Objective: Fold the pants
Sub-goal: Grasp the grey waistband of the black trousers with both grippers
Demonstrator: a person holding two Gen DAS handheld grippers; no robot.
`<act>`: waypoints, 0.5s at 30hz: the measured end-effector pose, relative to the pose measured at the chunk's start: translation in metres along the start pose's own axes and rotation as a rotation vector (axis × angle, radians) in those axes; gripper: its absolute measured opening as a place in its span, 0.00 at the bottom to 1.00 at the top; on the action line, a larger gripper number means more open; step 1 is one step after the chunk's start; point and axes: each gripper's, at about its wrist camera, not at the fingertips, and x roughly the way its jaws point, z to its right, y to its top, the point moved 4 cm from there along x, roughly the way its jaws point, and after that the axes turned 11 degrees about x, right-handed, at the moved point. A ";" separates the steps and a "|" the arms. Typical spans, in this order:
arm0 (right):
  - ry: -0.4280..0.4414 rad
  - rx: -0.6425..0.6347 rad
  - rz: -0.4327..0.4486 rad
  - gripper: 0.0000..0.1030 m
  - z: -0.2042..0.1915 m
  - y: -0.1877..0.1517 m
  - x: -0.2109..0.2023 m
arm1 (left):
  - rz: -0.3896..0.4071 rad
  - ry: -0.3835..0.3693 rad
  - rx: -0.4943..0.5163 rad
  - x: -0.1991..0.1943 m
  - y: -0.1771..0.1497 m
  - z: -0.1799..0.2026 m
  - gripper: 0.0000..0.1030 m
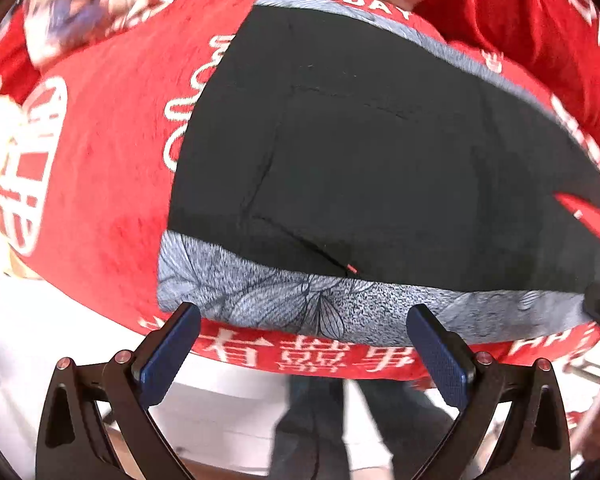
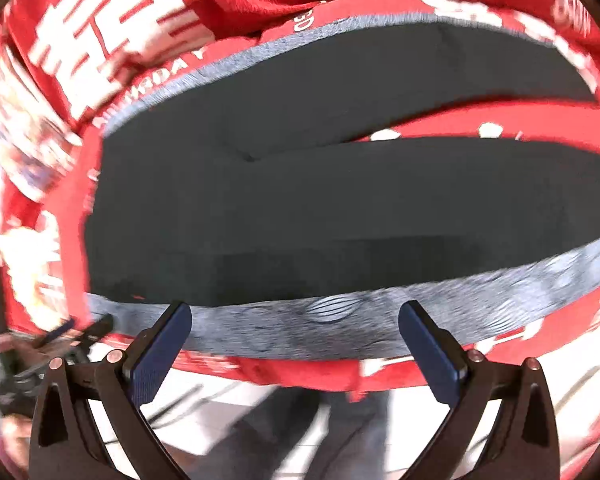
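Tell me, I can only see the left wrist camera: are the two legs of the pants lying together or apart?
Observer: Apart. In the right wrist view, the legs of the pants spread in a V, with the red blanket showing between them.
Operator: Is the other gripper holding anything?
Observer: No. The right gripper is open with nothing between its fingers, and its tips are over the grey stripe along the near leg.
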 end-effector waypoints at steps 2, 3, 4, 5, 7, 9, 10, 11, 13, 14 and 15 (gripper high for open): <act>0.098 0.049 -0.036 0.96 0.009 -0.005 0.003 | 0.019 -0.068 -0.031 0.002 -0.007 -0.009 1.00; 0.137 0.071 -0.055 0.91 0.013 -0.009 0.005 | 0.023 -0.107 -0.049 0.006 -0.013 -0.016 1.00; 0.175 0.096 -0.077 0.87 0.019 -0.013 0.009 | 0.018 -0.127 -0.062 0.010 -0.018 -0.020 1.00; 0.216 0.122 -0.106 0.79 0.025 -0.019 0.014 | 0.009 -0.153 -0.076 0.015 -0.022 -0.024 1.00; 0.316 0.180 -0.179 0.76 0.037 -0.031 0.026 | -0.012 -0.232 -0.130 0.030 -0.031 -0.034 1.00; 0.382 0.246 -0.231 0.75 0.050 -0.042 0.040 | -0.015 -0.302 -0.195 0.041 -0.035 -0.043 1.00; 0.411 0.274 -0.252 0.75 0.055 -0.047 0.047 | -0.007 -0.329 -0.222 0.044 -0.036 -0.047 1.00; 0.436 0.302 -0.265 0.75 0.061 -0.052 0.055 | 0.011 -0.369 -0.253 0.047 -0.035 -0.050 1.00; 0.462 0.344 -0.271 0.75 0.070 -0.057 0.067 | 0.031 -0.413 -0.276 0.049 -0.033 -0.053 1.00; 0.473 0.362 -0.270 0.75 0.074 -0.057 0.073 | 0.037 -0.425 -0.276 0.050 -0.031 -0.053 1.00; 0.485 0.378 -0.270 0.75 0.079 -0.057 0.077 | 0.043 -0.434 -0.269 0.052 -0.029 -0.051 1.00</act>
